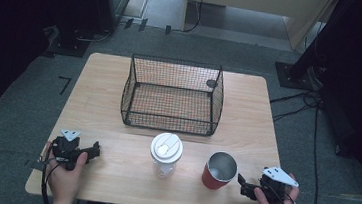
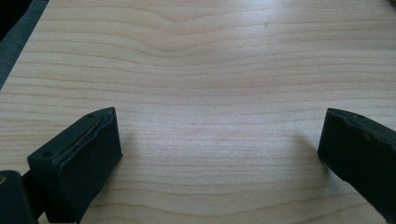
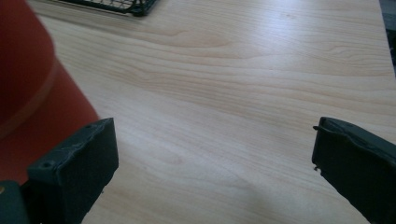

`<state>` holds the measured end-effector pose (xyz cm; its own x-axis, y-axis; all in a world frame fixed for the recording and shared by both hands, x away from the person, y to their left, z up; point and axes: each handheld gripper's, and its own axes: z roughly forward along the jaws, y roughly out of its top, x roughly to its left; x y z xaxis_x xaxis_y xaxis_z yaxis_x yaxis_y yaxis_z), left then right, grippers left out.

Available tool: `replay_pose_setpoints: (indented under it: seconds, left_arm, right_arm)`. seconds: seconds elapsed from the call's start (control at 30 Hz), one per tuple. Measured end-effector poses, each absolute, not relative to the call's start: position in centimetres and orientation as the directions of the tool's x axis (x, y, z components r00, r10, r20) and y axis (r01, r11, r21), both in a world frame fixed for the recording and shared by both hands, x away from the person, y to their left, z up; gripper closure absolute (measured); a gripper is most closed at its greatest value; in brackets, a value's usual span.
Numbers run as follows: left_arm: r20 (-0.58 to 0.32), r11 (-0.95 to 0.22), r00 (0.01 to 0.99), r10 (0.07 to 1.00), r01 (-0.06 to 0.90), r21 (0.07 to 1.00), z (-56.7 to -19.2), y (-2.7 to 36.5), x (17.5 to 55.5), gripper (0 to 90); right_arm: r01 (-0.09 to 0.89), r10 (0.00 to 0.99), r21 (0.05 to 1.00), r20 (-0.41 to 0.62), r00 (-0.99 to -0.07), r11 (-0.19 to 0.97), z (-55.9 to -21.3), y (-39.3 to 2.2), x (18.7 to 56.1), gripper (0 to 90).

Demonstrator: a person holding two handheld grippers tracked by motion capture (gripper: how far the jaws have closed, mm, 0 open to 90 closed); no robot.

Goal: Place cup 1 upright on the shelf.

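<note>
Nothing looks moved yet. The red cup [image 1: 219, 170] stands upright on the surface [image 1: 112, 170], just beside the right hand-held gripper [image 1: 242, 183], whose jaws are spread wide with nothing between them; in the right gripper view the cup's red wall [image 3: 28, 107] sits close by its left jaw. The left hand-held gripper [image 1: 95, 150] rests at the near left edge, jaws apart over bare wood. The bottle [image 1: 165, 154] stands in the middle, and the wire basket [image 1: 172, 95] behind it holds nothing. I'd judge all the gripping and placing lies ahead.
</note>
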<state>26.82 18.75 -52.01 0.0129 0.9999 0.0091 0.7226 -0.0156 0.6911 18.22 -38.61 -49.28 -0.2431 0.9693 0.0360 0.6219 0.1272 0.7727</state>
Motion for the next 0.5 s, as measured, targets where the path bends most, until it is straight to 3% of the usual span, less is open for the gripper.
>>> replay_pose_setpoints:
  seconds: [0.5]
  left_arm:
    - [0.010, -0.017, 0.014, 1.000, 0.723, 0.691, -52.0, 18.8, 26.8, 0.0]
  right_arm:
    - [0.586, 0.928, 0.785, 0.040, -0.370, 0.200, -48.9, -37.8, 16.2, 0.4]
